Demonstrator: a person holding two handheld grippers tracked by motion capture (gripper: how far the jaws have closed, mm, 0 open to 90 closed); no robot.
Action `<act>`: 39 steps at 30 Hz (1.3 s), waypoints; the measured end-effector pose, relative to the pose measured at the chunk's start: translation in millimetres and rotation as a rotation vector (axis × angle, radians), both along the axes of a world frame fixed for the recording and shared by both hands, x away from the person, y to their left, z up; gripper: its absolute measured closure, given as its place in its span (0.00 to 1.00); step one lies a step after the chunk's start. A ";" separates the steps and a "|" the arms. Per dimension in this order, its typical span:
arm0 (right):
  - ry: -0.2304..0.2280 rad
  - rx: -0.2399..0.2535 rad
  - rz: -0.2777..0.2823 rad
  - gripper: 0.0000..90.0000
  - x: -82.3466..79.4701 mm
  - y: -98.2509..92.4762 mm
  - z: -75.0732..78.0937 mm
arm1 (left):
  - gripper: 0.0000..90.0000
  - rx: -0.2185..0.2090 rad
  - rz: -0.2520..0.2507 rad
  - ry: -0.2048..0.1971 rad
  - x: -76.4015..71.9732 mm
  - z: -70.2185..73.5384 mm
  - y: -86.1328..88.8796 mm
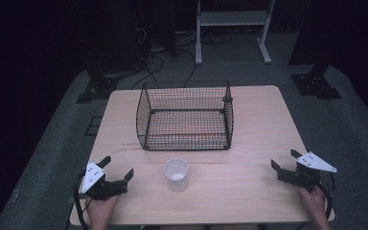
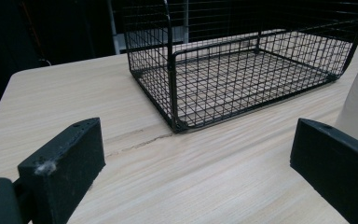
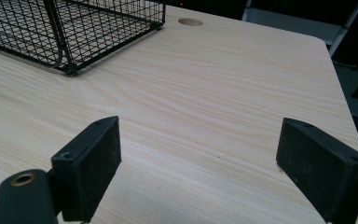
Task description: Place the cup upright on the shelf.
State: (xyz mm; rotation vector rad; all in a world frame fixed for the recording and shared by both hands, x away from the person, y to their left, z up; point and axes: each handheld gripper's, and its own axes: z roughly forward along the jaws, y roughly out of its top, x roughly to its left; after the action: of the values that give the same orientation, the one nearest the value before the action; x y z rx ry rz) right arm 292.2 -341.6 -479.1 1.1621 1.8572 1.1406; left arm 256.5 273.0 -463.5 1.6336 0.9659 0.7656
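White cylindrical plastic cup (image 1: 176,174) stands upright on the pale wooden tabletop (image 1: 249,143) before the black wire basket (image 1: 185,116), untouched between the left hand-held gripper (image 1: 119,168) and right hand-held gripper (image 1: 283,160), both jaws apart; approach pending, next likely grasping the cup.

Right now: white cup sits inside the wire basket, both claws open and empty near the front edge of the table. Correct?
Not quite. The white cup is not inside the wire basket; it stands on the table in front of it, apart from the mesh, as the high view shows. The rest holds: left claw and right claw are both open and empty near the front edge.
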 end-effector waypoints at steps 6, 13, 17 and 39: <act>-0.001 -0.004 0.000 0.15 -0.2 0.5 0.0 | 0.02 0.008 -0.015 -0.002 0.4 0.7 -1.8; 0.001 -0.003 -0.004 0.14 0.0 0.4 0.0 | 0.02 0.005 -0.027 -0.013 -0.6 2.0 -3.0; 0.004 -0.002 -0.004 0.14 0.2 0.6 0.0 | 0.02 0.028 -0.034 -0.011 0.0 1.6 -6.6; 0.003 -0.005 -0.006 0.14 1.0 0.8 0.0 | 0.02 0.006 -0.097 -0.046 -3.8 7.1 -16.9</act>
State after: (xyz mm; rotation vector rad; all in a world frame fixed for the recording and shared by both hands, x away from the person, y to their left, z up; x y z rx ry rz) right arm 293.2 -340.8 -479.1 1.1664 1.8566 1.1303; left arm 252.7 256.1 -456.4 1.6482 0.8461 0.7373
